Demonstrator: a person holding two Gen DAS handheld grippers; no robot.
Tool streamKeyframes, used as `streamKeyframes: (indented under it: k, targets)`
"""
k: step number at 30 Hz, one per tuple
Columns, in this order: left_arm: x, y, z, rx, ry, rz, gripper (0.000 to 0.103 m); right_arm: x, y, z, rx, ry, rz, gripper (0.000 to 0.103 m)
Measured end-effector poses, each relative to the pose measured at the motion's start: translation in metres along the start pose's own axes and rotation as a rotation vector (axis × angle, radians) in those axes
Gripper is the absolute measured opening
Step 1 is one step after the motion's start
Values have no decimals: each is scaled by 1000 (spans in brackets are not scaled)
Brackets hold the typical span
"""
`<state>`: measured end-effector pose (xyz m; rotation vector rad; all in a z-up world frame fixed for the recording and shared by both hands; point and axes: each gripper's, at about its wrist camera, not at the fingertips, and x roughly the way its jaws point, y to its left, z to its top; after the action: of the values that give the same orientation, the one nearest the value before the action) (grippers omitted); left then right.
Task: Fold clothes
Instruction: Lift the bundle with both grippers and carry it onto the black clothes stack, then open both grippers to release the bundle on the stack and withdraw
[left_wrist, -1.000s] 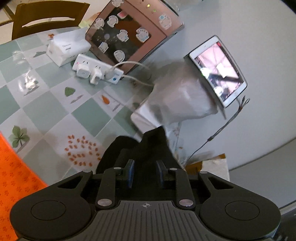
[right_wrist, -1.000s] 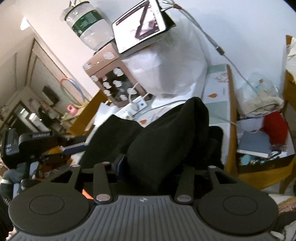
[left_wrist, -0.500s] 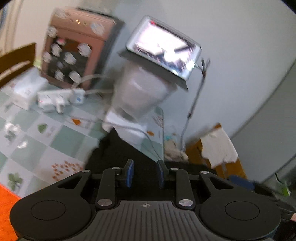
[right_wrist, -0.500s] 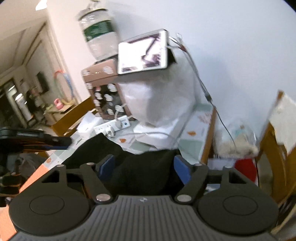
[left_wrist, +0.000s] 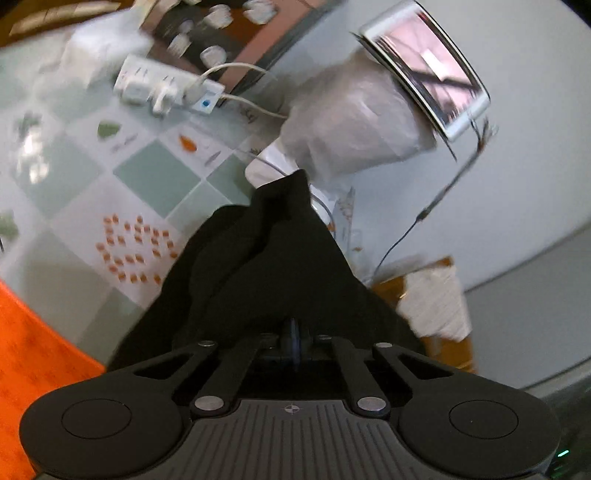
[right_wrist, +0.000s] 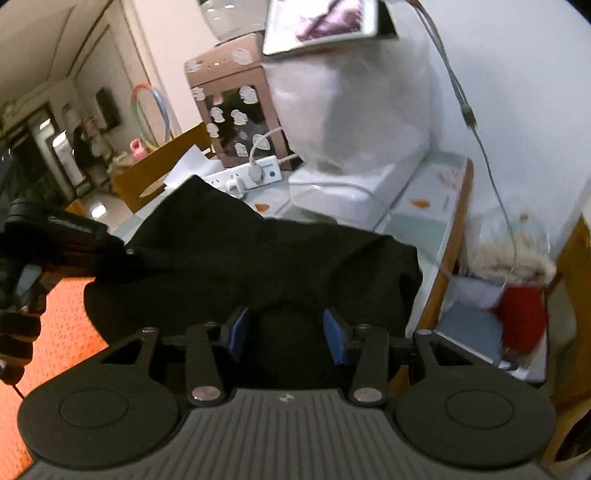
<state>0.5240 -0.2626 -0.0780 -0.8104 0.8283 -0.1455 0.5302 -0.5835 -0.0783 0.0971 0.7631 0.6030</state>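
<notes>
Black garment (left_wrist: 280, 258) bunched on a pale green-and-white checked tablecloth (left_wrist: 155, 177) with little orange leaf prints, bright orange mat (left_wrist: 33, 350) alongside, white power strip (left_wrist: 162, 88), brown box (right_wrist: 236, 110) with white stickers.

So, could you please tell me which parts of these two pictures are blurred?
Left wrist view: the power strip and far tabletop smear with motion, while the black garment stays fairly sharp. Right wrist view: softer overall, the red cloth at right streaked.

I was working in a lived-in home: a dining table with a leaf-print cloth (left_wrist: 155, 177), a power strip (left_wrist: 166, 88) at eleven o'clock, a wooden chair (right_wrist: 155, 177) behind it, and at ten o'clock a hallway (right_wrist: 55, 147) cluttered with household things.
</notes>
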Motion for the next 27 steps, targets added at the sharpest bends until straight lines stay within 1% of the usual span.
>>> streamKeyframes:
  k: [3, 6, 7, 8, 9, 11, 13, 14, 15, 16, 18, 19, 20, 21, 23, 24, 25, 26, 27]
  targets:
    - [-3, -3, 0, 10, -5, 5, 5, -1, 1, -1, -2, -3, 8, 50]
    - [-13, -15, 2, 55, -18, 26, 5, -9, 6, 7, -15, 1, 10, 52]
    - [-17, -21, 2, 78, -24, 34, 8, -14, 9, 10, -22, 0, 9, 55]
    - [-23, -28, 1, 105, -32, 44, 16, -19, 11, 12, -30, -1, 8, 58]
    - [-28, -33, 0, 125, -39, 53, 19, -25, 14, 14, -42, -3, 8, 59]
    - [-40, -41, -5, 136, -51, 67, 27, -37, 21, 18, -71, -9, 15, 63]
    - [-54, -46, -10, 141, -67, 77, 32, -49, 26, 20, -96, -8, 34, 67]
    - [-62, -48, -14, 140, -84, 82, 38, -54, 29, 21, -107, -7, 45, 68]
    - [-71, -50, -19, 138, -104, 90, 41, -60, 32, 21, -120, -5, 55, 69]
    - [-80, -52, -24, 144, -126, 105, 47, -66, 35, 20, -133, -4, 64, 70]
    - [-100, -58, -36, 167, -177, 155, 58, -77, 41, 17, -155, -2, 79, 74]
    - [-109, -61, -42, 178, -203, 189, 68, -82, 44, 16, -164, -3, 84, 75]
    - [-117, -65, -49, 188, -228, 221, 75, -88, 47, 14, -174, -4, 89, 77]
    - [-126, -69, -55, 199, -252, 253, 78, -93, 50, 12, -184, -5, 94, 78]
    - [-142, -76, -69, 219, -301, 318, 95, -103, 56, 8, -197, -11, 103, 79]
    - [-151, -80, -75, 229, -325, 350, 98, -108, 58, 6, -202, -16, 107, 79]
    - [-159, -82, -82, 229, -344, 367, 99, -112, 61, 4, -207, -20, 110, 83]
    - [-166, -81, -90, 221, -360, 374, 99, -116, 64, 2, -213, -24, 114, 88]
    - [-172, -81, -96, 212, -370, 391, 99, -120, 67, -1, -220, -29, 119, 90]
